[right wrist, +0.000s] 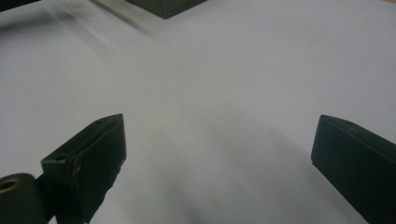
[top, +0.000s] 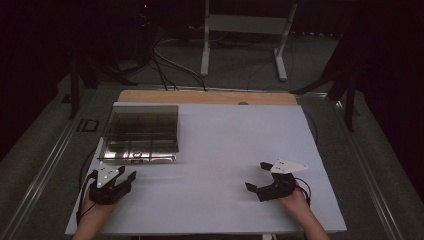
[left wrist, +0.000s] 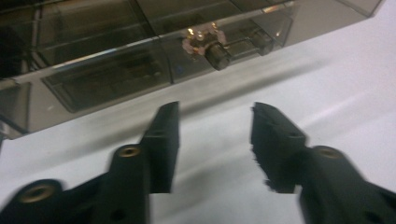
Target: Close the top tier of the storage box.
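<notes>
White sheet (top: pixel 225 150) on tbl | dark room | L gripper (top: pixel 125 175) & R gripper (top: pixel 257 176) jaws wide

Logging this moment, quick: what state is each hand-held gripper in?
Left hand-held gripper: open, holding nothing.
Right hand-held gripper: open wide, holding nothing.

No clear labels or brands — only a faint "ID"-like mark on the floor strip (top: pixel 88 125) just left of the smoked box (top: pixel 141 131).

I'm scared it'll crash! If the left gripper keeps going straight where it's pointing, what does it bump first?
Probably the see-through box: the left gripper points at its near wall, with bare white table between.
</notes>
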### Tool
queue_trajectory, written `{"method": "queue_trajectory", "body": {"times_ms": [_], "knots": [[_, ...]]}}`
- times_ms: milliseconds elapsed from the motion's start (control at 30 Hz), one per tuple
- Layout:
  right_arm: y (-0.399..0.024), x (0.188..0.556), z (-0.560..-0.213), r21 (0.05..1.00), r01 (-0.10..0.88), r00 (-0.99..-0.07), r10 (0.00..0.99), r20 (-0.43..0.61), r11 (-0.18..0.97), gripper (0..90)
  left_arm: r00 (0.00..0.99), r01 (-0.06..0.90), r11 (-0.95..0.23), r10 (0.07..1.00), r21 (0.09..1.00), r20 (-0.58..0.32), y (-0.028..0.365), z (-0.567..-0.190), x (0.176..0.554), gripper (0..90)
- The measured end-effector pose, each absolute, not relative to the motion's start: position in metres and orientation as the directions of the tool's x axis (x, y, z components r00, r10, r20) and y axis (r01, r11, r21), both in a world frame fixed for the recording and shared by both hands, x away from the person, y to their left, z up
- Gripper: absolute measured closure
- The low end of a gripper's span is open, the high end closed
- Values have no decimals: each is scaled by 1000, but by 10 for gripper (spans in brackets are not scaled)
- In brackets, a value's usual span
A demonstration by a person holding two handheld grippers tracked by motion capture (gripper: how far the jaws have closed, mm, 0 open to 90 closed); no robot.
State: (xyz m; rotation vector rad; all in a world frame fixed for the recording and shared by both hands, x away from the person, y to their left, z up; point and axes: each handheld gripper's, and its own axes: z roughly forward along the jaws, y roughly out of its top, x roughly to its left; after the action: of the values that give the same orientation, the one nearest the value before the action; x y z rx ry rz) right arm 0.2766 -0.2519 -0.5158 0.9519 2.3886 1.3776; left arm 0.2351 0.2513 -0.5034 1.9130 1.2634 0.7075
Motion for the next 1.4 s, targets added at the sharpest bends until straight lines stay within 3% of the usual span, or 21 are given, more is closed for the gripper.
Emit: {"method": "queue_trajectory", "body": {"times_ms": [700,1400], "knots": [[-251,276,-516,837,421,-768,629,124,350,36,368,516,-269,927,813,73,257,-500,238,892],[-251,277,-516,839,420,-765,632,123,346,36,386,473,-284,918,834,94,257,-492,243,897]]}}
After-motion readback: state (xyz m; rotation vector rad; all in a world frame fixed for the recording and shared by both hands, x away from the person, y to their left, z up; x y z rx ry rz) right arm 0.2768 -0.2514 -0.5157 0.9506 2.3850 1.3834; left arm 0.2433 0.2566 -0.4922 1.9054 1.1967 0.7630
